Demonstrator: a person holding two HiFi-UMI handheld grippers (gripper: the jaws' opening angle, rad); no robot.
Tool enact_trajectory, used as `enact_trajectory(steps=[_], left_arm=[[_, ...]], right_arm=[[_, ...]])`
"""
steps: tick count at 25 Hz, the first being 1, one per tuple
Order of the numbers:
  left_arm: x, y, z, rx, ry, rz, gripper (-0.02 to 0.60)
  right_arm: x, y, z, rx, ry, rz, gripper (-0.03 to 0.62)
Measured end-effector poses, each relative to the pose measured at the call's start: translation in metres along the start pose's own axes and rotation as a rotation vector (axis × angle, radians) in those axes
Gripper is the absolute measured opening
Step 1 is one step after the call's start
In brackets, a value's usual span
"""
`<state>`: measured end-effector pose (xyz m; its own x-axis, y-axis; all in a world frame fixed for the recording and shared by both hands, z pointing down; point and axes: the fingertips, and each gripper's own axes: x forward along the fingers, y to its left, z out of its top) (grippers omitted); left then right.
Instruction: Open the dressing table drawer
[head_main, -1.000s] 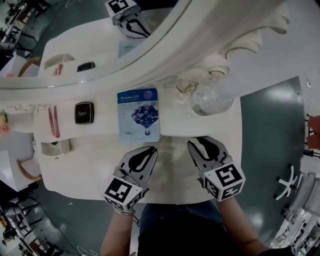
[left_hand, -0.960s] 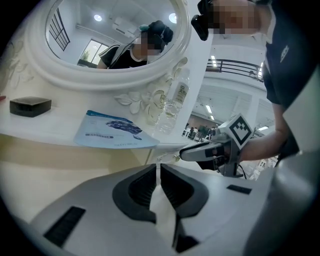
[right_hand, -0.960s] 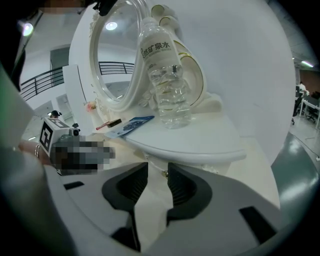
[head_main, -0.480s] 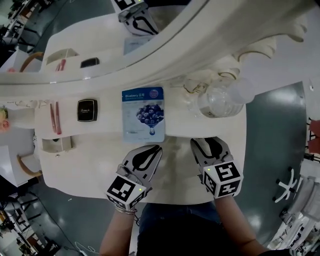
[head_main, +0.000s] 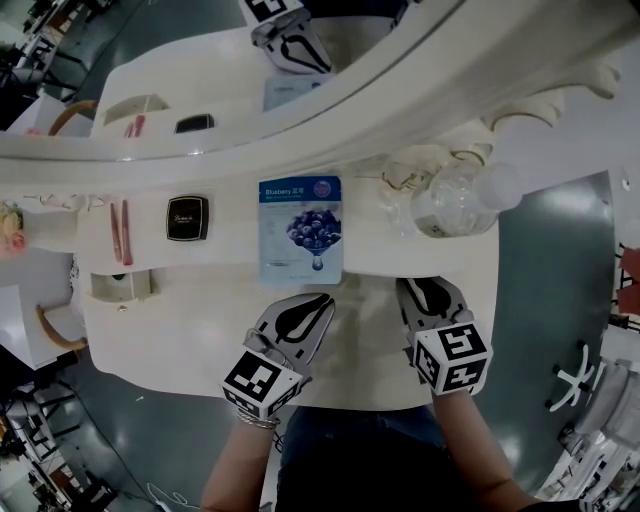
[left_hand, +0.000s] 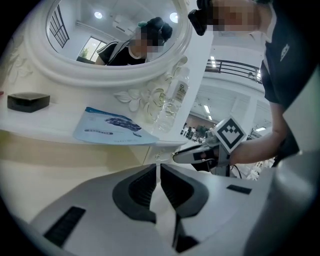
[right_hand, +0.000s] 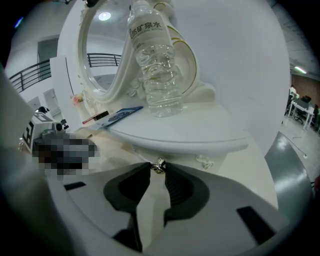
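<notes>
Hardly anything has moved since a second ago: both grippers stay at the near edge of the dressing table (head_main: 180, 320), and only the view has slid a little. The right gripper (head_main: 418, 287) has its jaws pinched on a small shiny knob (right_hand: 159, 166). That knob sticks out of the drawer front (right_hand: 181, 156), which sits just under the raised top on the right side of the table. I cannot tell if the drawer has come out at all. The left gripper (head_main: 322, 302) is just to the left of the right one, and they do not touch. Its jaws are almost together, with only a thin gap and nothing in it. Farther back on the top lies a blue face mask packet (head_main: 300, 230). A clear water bottle (head_main: 455, 200) stands to its right. A small black case (head_main: 187, 218) lies to its left, and a thin pink stick (head_main: 117, 232) lies farther left. The big round mirror (head_main: 350, 60) stands at the far side.
</notes>
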<state>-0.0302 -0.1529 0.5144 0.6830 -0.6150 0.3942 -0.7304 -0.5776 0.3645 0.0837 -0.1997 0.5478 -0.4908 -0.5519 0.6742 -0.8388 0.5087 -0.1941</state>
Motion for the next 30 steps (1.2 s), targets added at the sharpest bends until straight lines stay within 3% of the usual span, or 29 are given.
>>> enact_trajectory(steps=[30], left_arm=[[-0.023,-0.014,-0.006,0.005,-0.003,0.004,0.020]], right_arm=[[-0.019,0.016,-0.028,0.002,0.034,0.008,0.104]])
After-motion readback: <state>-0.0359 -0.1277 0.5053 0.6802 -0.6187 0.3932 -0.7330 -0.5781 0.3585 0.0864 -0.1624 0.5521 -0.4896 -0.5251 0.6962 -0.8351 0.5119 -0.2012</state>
